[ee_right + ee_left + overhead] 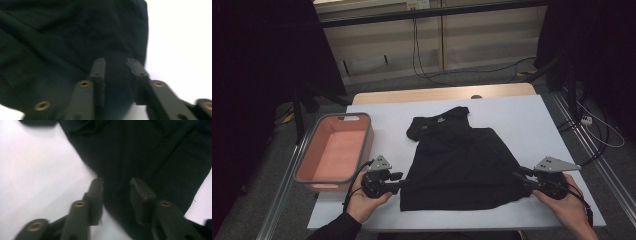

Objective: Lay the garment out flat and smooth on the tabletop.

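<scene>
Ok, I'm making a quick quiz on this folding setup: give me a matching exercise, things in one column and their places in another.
Things:
1. black shirt
2. pink bin
3. left claw
4. right claw

Places:
A. at the shirt's near left corner
B. spread flat mid-table
C. at the shirt's right edge
D. at the table's left edge

Pairs: 1-B, 2-D, 3-A, 4-C

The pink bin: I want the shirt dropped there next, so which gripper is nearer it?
Left. The left gripper sits just right of the pink bin, at the black shirt's near-left corner; the right gripper is across the shirt.
</scene>
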